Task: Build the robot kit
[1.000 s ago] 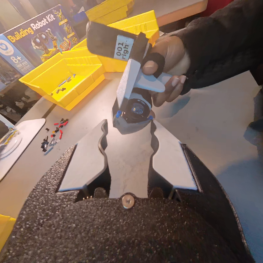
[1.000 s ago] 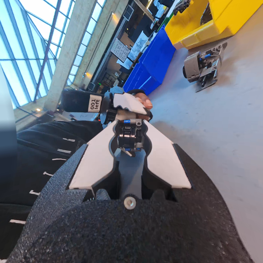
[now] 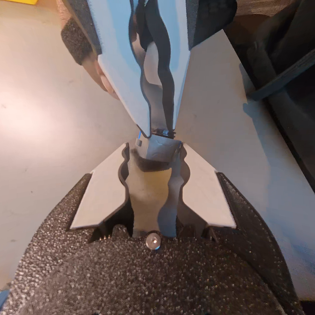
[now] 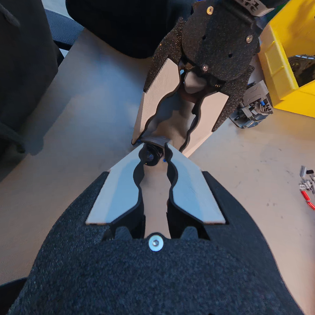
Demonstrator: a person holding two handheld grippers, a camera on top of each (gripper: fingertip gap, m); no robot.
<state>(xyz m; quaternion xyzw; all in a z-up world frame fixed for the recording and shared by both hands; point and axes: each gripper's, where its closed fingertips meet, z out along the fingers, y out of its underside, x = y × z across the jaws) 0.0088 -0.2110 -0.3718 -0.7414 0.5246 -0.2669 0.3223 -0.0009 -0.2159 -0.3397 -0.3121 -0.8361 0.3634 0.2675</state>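
Left hand-held gripper [image 3: 154,150]: fingers closed in on a small grey and black assembly [image 3: 158,150], gripping its grey block end from both sides. Clamped on it, as far as the left wrist view shows.

Right hand-held gripper [image 4: 152,148]: comes in from the opposite side, tip to tip with the left one. Its fingers pinch the round black part of the same assembly, the bit with a dark wheel-like face and tiny blue pins. So also clamped, not hanging open.

Where the piece is: held up between the two grippers, above the table [image 4: 247,170] and near its front edge. It doesn't look like it's touching the table, though that's hard to be sure of.

Stuff around: a yellow bin [image 4: 286,71] off to the far right of the right wrist view, with a bigger grey built module [image 4: 252,109] just beside it on the table. A little scatter of loose parts [image 4: 306,189], grey, black and red, sits at the right edge, well apart from the grippers.

Person: a hand [image 3: 104,76] is partly visible behind the right gripper in the left wrist view, dark clothing past the table edge.

Doing it well, imo: both grips are way out at the fingertips, so the piece could twist or pop out. Keep one side steady as the anchor, keep the two grippers lined up on the same axis, and apply any push or turn slowly.

Watch out: it's over the table's edge area, so a slip might send it to the floor.
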